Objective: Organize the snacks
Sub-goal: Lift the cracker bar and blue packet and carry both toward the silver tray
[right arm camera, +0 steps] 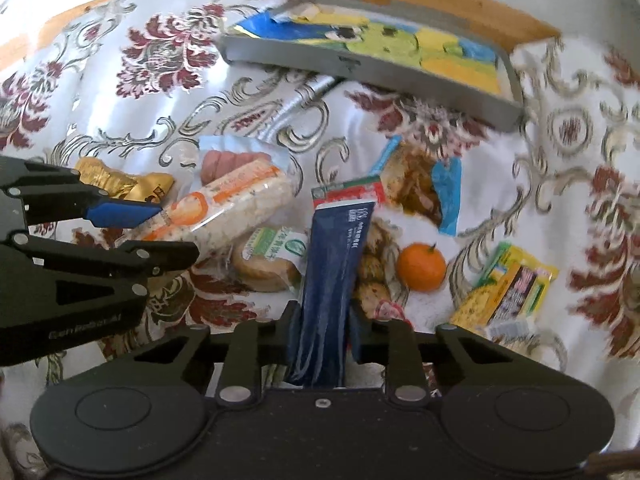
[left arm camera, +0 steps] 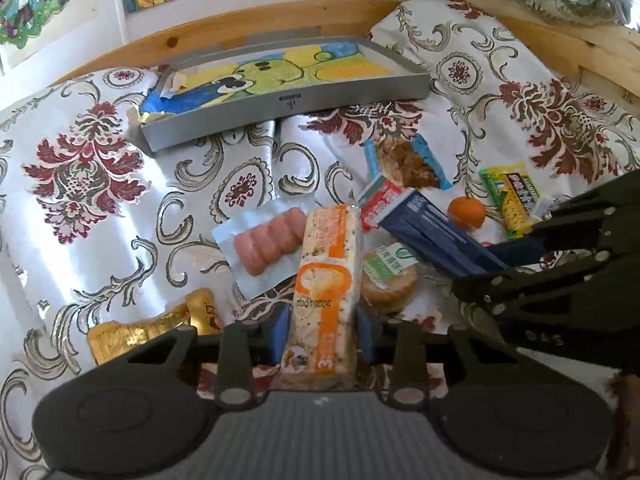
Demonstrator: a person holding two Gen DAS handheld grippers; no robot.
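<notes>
While both tongs have hold of a snack, neither is over the tray yet. Left tongs (left arm camera: 322,336): blue pads closed on the near end of the orange rice cracker pack (left arm camera: 326,264), which points toward the tray (left arm camera: 288,102). Right tongs (right arm camera: 324,336): closed on the near end of the dark blue packet (right arm camera: 334,276).

Judgement: lift each clear of the pile before carrying; the long packs may droop, so keep them level and lower them flat inside the rim.

Left view alone shows the sausages (left arm camera: 266,242) fully. Right view alone shows cookies (right arm camera: 376,264) beside the blue packet, next to the tangerine (right arm camera: 421,267).
</notes>
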